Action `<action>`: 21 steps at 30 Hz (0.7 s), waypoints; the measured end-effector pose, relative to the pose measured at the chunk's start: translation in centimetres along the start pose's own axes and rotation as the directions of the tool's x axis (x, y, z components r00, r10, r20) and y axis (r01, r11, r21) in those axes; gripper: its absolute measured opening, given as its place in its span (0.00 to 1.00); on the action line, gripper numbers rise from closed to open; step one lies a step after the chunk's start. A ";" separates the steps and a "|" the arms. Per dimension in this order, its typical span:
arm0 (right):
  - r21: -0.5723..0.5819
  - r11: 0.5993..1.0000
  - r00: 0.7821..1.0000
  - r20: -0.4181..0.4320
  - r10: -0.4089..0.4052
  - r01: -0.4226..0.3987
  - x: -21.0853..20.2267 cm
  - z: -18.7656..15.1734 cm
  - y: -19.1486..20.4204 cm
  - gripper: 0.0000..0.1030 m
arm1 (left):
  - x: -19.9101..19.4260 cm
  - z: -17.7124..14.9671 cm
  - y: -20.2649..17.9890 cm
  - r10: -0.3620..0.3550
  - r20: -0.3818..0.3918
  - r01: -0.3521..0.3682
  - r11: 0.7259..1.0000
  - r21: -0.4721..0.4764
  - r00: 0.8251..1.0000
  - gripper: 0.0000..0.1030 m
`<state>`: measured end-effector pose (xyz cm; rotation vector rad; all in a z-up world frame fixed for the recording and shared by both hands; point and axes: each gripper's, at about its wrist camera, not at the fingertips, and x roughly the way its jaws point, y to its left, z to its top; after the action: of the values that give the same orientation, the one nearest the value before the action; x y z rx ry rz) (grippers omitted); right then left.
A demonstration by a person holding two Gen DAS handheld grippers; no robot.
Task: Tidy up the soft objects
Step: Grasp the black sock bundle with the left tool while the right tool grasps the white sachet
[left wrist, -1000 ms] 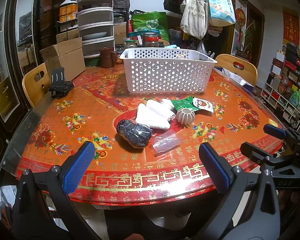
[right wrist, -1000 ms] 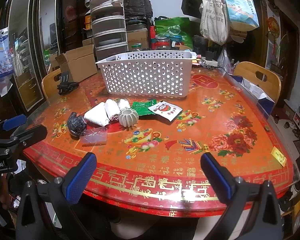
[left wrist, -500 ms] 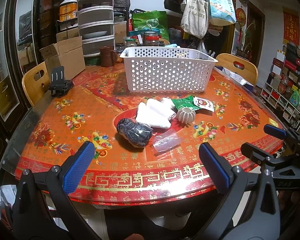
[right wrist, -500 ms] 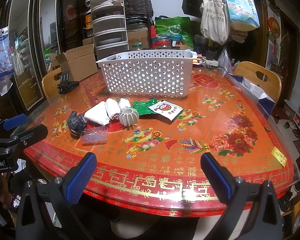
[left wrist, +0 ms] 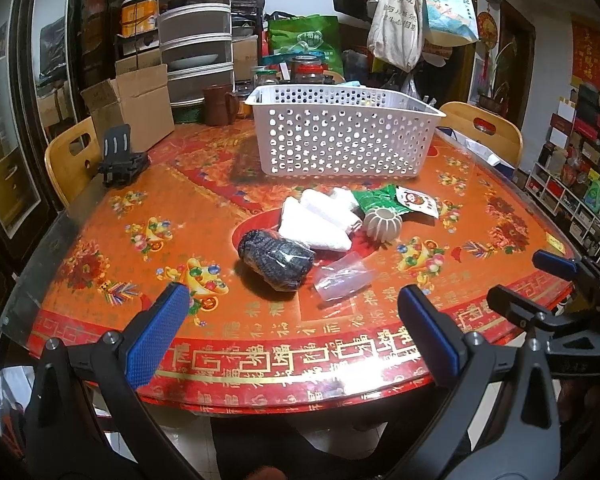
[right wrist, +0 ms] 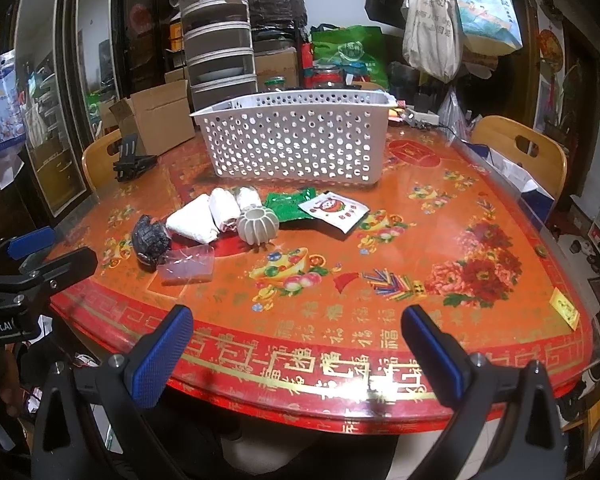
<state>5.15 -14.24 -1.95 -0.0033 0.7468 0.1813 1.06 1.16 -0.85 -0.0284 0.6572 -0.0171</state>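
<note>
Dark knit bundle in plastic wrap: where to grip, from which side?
Grip the dark knit bundle across its narrow middle, from above with the left hand-held gripper, probably. It lies lengthwise, nearest the table edge, with bare table on its left; white rolls crowd its far side.

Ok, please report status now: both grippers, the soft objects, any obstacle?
Left gripper open, empty. Right gripper open, empty. Dark knitted bundle and white rolled cloths on table, outside white perforated basket. Nothing blocking.
</note>
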 end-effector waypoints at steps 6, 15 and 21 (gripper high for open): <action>0.006 1.000 0.999 -0.038 0.021 -0.021 1.9 0.2 -1.0 1.00 | 2.1 0.1 1.1 0.001 -0.016 -0.001 1.000 0.000 1.000 1.00; 0.035 0.999 0.996 -0.076 0.040 -0.038 5.2 1.4 -3.4 1.00 | 6.8 0.6 3.1 -0.030 -0.122 0.024 0.999 -0.046 0.992 1.00; 0.028 0.998 0.993 -0.107 0.054 -0.051 7.2 2.7 -3.9 0.89 | 9.3 1.3 3.8 -0.091 -0.149 0.080 0.994 -0.078 0.985 1.00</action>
<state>12.79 -16.69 -5.12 0.0308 0.8573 0.2234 9.24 4.75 -5.57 -0.1257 0.8090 -0.0791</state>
